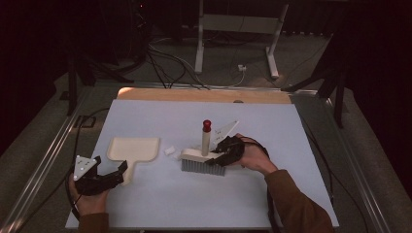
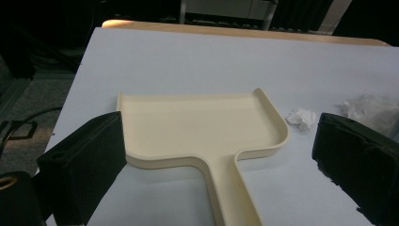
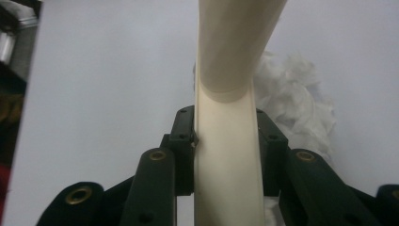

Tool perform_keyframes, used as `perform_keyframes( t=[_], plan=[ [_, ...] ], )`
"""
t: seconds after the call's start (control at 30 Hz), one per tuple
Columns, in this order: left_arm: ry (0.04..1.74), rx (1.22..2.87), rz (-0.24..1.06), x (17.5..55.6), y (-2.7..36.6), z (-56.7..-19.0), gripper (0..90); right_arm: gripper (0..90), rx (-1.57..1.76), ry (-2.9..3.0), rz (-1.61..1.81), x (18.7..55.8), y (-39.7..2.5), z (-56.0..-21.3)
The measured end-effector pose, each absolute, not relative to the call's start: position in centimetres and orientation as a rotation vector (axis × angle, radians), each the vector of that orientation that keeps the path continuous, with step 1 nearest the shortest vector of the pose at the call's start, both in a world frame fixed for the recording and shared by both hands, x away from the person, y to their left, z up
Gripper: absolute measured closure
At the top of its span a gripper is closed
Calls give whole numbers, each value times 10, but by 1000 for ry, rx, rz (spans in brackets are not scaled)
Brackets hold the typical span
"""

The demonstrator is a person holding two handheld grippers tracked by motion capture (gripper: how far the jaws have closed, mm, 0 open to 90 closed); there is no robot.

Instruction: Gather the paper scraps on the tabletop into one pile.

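A cream dustpan [image 1: 133, 148] lies flat on the white table, its handle [image 2: 233, 188] pointing toward the person. My left gripper [image 1: 112, 171] is open, its wide-apart pads [image 2: 84, 165] on either side of that handle without touching it. A brush [image 1: 203, 160] with grey bristles [image 1: 203, 167] stands on the table to the right of the pan, its upright handle ending in a red cap [image 1: 207, 124]. My right gripper [image 1: 221, 154] is shut on the brush's cream body [image 3: 228, 165]. A crumpled scrap of white paper [image 1: 169, 151] lies between pan and brush.
The white table top [image 1: 272, 121] has a wooden strip along its far edge [image 1: 204, 95]. Beyond it are cables on the floor and a white stand's legs [image 1: 233, 43]. A pale fuzzy mass [image 3: 291, 99] sits just beside the brush body.
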State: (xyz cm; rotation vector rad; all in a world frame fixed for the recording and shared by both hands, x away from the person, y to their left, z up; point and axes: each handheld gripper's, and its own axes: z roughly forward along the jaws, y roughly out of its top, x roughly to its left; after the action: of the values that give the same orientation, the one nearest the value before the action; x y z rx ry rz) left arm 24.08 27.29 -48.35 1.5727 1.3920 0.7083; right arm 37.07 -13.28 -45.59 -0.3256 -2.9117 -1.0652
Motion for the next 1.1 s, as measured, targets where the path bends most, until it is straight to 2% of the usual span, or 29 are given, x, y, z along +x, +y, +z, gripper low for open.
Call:
perform_keyframes(
  t=[0.3,0.6,0.87,1.1],
  plan=[
    [1392,1567,708,241,273,-484,43,670,-413,-2941,-1074,379,-138,-455],
    [1392,1571,707,241,273,-484,44,670,-425,-2811,-1209,362,-144,-438],
    [1392,1573,705,241,272,-484,45,669,-713,-2660,-1298,361,-144,-422],
    [1392,1570,705,241,273,-484,45,669,-876,-2620,-1381,357,-121,-420]
  ],
)
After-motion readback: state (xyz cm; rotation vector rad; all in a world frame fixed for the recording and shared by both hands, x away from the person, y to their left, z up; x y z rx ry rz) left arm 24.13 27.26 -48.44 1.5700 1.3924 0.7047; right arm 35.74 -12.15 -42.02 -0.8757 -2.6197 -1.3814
